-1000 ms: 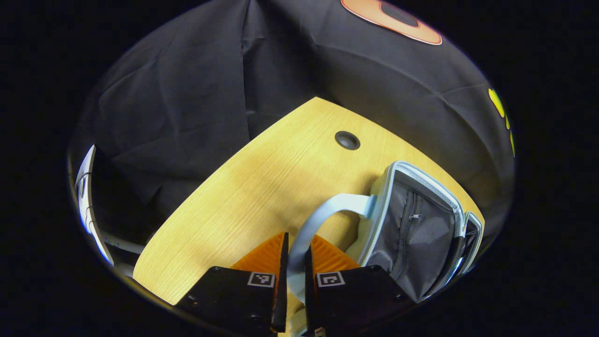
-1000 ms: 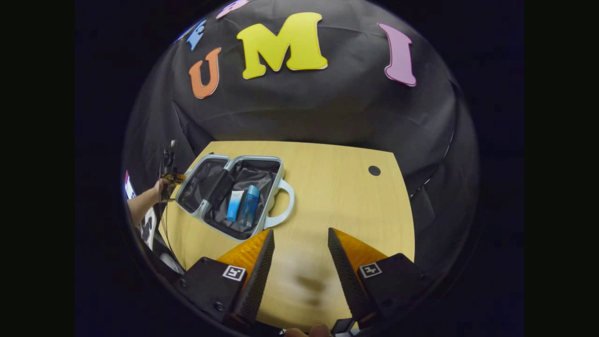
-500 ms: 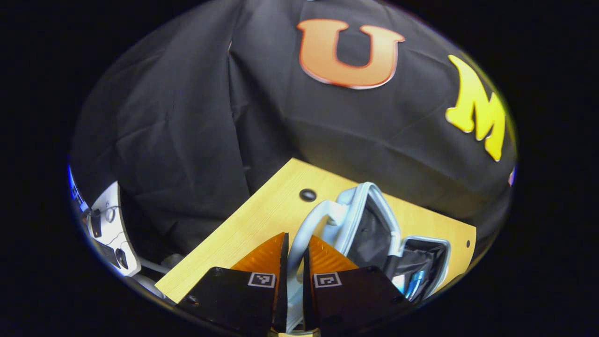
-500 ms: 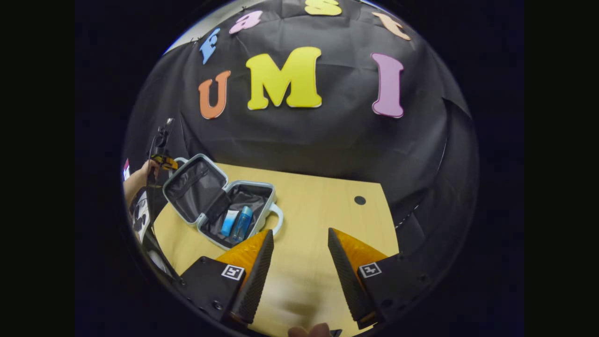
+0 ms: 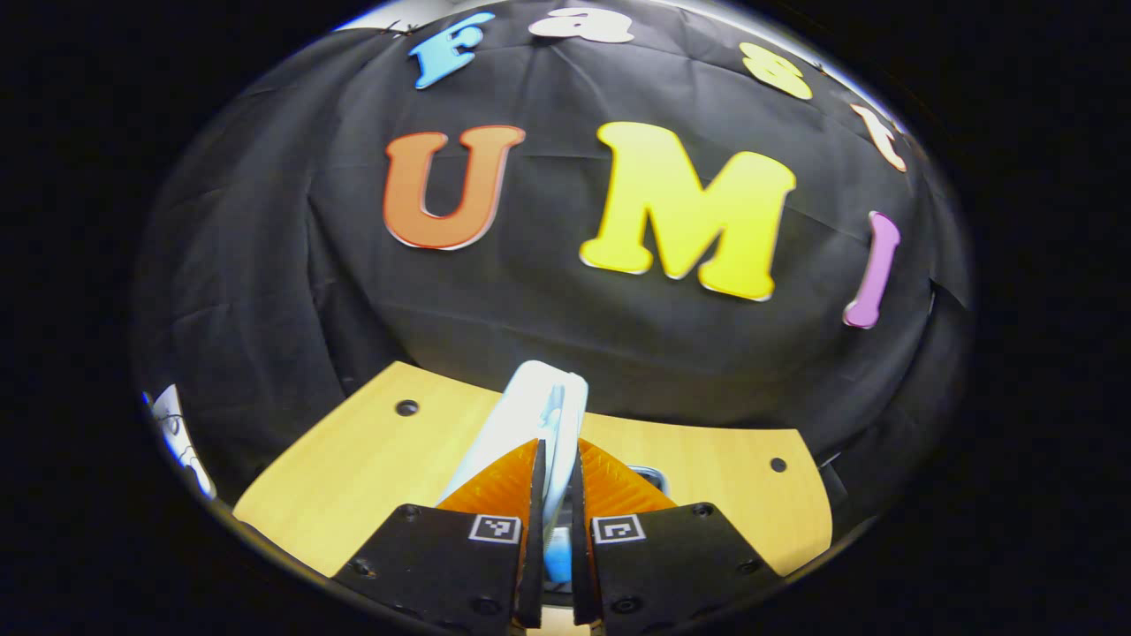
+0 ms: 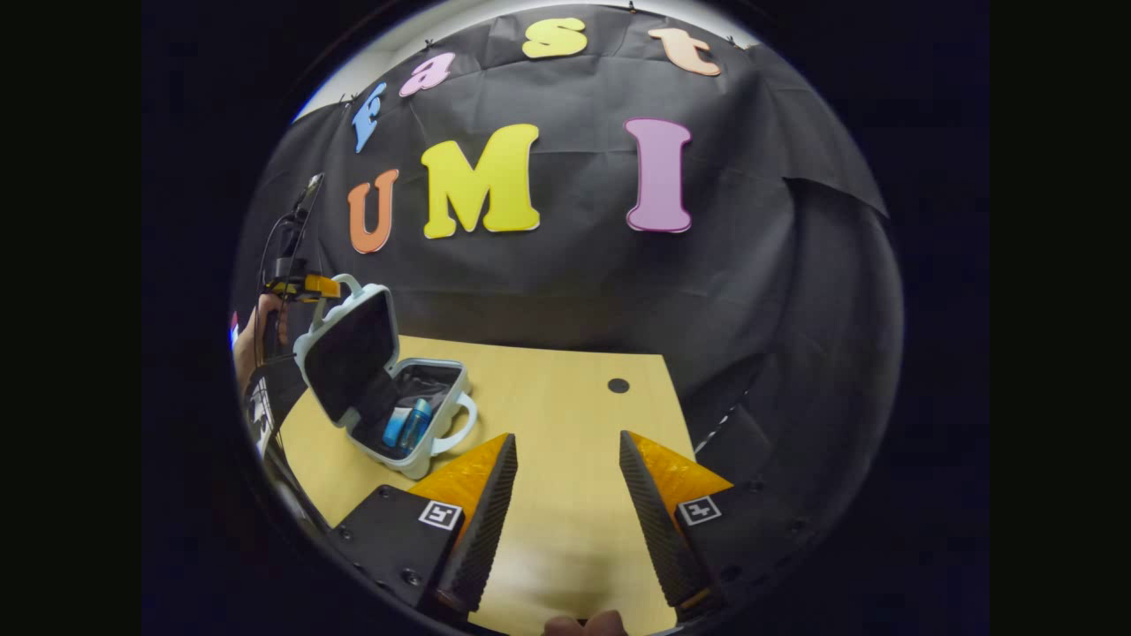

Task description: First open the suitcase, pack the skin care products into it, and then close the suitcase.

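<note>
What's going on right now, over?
Left gripper shut on lid handle. Right gripper open, idle. Suitcase half open, products inside. Nothing in the way.

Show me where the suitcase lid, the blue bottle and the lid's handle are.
suitcase lid [image 6: 346,357], right gripper view, on its dark inner lining.
blue bottle [image 6: 415,423], right gripper view, on its body inside the case.
lid's handle [image 5: 541,402], left gripper view, on the pale loop above the gripper.
</note>
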### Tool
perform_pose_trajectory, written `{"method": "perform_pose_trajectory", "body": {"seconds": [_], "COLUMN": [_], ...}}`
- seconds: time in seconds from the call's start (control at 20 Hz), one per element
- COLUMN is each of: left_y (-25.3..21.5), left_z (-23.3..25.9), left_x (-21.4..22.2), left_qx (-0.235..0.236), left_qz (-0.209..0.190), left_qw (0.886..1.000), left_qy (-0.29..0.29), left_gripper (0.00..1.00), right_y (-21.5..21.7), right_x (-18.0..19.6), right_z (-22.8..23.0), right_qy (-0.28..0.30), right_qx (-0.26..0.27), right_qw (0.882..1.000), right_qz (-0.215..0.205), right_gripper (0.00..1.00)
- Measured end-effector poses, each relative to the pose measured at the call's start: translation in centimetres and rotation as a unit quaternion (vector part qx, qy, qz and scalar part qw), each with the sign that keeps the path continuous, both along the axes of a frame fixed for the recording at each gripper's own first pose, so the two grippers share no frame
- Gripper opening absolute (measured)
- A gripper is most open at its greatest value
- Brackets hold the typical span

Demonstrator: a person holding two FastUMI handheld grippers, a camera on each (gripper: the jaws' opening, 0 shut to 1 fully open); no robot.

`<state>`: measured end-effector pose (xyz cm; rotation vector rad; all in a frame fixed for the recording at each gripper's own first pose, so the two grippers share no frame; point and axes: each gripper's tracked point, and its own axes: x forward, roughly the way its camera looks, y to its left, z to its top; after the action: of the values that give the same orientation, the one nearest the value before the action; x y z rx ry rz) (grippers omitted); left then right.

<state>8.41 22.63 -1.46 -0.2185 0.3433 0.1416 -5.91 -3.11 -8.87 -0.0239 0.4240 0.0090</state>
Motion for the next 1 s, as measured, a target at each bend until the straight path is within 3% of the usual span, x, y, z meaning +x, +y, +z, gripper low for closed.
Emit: {"method": "perform_pose_trajectory", "body": {"seconds": [0.1,0.2,0.25,0.35,0.55,0.7,1.0], "left_y": [-6.0,-11.0,-12.5,-15.6,-17.7,-17.8,-19.3], "left_z": [-2.2,-5.6,-7.3,-11.4,-18.3,-20.5,-22.4], "left_x": [0.7,1.1,2.0,3.4,5.7,7.2,6.9], "left_qx": [-0.004,-0.014,-0.013,-0.004,-0.020,-0.022,0.037], "left_qz": [-0.039,-0.073,-0.086,-0.106,-0.119,-0.123,-0.110], "left_qw": [0.999,0.997,0.996,0.993,0.986,0.984,0.986], "left_qy": [0.007,0.022,0.034,0.059,0.112,0.124,0.116], "left_gripper": [0.16,0.16,0.16,0.16,0.16,0.16,0.16], "right_y": [-1.6,-2.9,-3.5,-4.7,-6.7,-7.4,-6.9], "right_x": [-0.5,-1.1,-1.5,-2.4,-4.1,-4.7,-4.7], "right_z": [0.3,0.4,0.4,0.0,-1.2,-1.7,-1.6], "right_qy": [-0.006,-0.009,-0.009,-0.003,0.015,0.023,0.019], "right_qx": [-0.016,-0.026,-0.029,-0.038,-0.054,-0.057,-0.059], "right_qw": [1.000,0.999,0.999,0.999,0.997,0.996,0.996], "right_qz": [-0.010,-0.020,-0.026,-0.035,-0.052,-0.065,-0.069], "right_gripper": [0.67,0.71,0.68,0.72,0.72,0.72,0.70]}}
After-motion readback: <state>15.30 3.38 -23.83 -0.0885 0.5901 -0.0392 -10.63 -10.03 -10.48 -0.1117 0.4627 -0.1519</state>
